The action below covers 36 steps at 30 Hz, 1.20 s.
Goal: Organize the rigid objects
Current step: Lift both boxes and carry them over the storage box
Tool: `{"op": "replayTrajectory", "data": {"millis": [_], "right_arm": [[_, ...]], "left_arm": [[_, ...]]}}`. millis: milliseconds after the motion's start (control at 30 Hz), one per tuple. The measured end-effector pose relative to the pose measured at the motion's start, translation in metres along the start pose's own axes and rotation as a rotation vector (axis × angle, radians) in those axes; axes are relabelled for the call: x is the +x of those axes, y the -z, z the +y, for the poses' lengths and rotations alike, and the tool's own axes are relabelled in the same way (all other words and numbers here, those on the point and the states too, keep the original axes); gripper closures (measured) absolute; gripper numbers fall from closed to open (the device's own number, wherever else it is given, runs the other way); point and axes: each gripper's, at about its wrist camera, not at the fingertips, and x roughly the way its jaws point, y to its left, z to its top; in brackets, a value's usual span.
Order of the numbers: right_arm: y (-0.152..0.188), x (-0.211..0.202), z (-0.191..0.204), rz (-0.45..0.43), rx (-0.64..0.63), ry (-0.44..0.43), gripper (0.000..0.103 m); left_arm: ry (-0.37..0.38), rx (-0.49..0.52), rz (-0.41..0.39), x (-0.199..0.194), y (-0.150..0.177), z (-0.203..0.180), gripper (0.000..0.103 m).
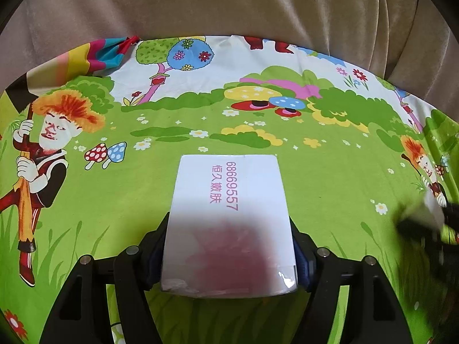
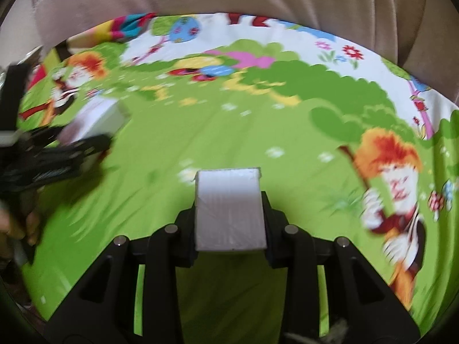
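A white flat box (image 1: 229, 215) with pink print sits between the fingers of my left gripper (image 1: 229, 223), low over the cartoon-print cloth (image 1: 330, 177). Both pads lie against its sides. My right gripper (image 2: 229, 200) is shut on a small white ribbed block (image 2: 229, 212), held a little above the cloth. In the right wrist view the left gripper (image 2: 71, 149) shows blurred at the left edge with its white box (image 2: 100, 117). In the left wrist view the right gripper (image 1: 424, 229) is a dark blur at the right edge, with the block (image 1: 433, 206) a pale smear.
The bright green cloth (image 2: 258, 137) covers the whole work surface. Beige padded upholstery (image 1: 229, 3) rises behind its far edge. A person's hand (image 2: 17, 223) holds the left gripper at the left border.
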Motion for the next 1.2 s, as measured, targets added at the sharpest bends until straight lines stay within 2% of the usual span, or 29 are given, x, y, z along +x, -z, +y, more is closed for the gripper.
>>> {"op": "replayTrajectory", "data": {"millis": [200, 300, 467, 633, 833, 933, 967, 1033, 1200], "right_arm": [[0.027, -0.017, 0.036, -0.027, -0.047, 0.028, 0.065], [0.038, -0.023, 0.043, -0.034, -0.050, 0.041, 0.065], [0.051, -0.035, 0.048, -0.036, -0.035, 0.053, 0.065], [0.073, -0.054, 0.044, -0.038, 0.011, 0.063, 0.065], [0.091, -0.083, 0.030, -0.068, 0.120, 0.035, 0.065], [0.089, -0.114, 0.027, -0.159, 0.137, 0.044, 0.065], [0.087, -0.129, 0.028, -0.219, 0.128, 0.039, 0.065], [0.083, -0.147, 0.032, -0.277, 0.103, 0.072, 0.065], [0.072, -0.200, 0.048, -0.486, 0.059, 0.131, 0.065]], "left_arm": [[0.000, -0.001, 0.001, 0.000, 0.000, 0.001, 0.031], [0.001, 0.003, -0.003, -0.001, 0.000, -0.001, 0.036], [-0.002, -0.001, -0.004, -0.009, 0.008, -0.002, 0.037], [0.055, -0.064, -0.049, -0.058, 0.056, -0.012, 0.037], [0.086, -0.009, -0.092, -0.108, 0.095, -0.033, 0.037], [0.111, -0.009, -0.145, -0.133, 0.101, -0.032, 0.037], [0.116, -0.009, -0.161, -0.140, 0.101, -0.033, 0.037], [0.120, -0.010, -0.193, -0.153, 0.100, -0.033, 0.037], [0.099, -0.011, -0.336, -0.199, 0.091, -0.038, 0.037]]}}
